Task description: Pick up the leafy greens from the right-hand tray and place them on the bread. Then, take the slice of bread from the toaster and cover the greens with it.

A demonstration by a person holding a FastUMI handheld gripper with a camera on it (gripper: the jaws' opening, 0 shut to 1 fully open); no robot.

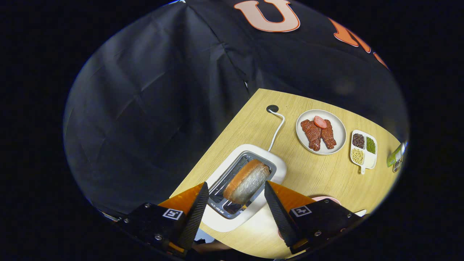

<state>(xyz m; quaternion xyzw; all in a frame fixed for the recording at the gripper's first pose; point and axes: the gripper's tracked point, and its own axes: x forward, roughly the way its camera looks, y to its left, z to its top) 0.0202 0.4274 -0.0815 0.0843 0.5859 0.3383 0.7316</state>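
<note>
A white toaster lies on the wooden table with a slice of bread standing up out of its metal slot. My gripper hangs above the toaster, open, and the bread shows in the gap between its two fingers without either finger touching it. A pink plate edge peeks out just past the right finger; what lies on it is hidden.
The toaster's white cord runs to a round grommet in the table. Beyond sit a white plate with brown meat pieces and a pink slice, a small divided dish of beans, and a green object.
</note>
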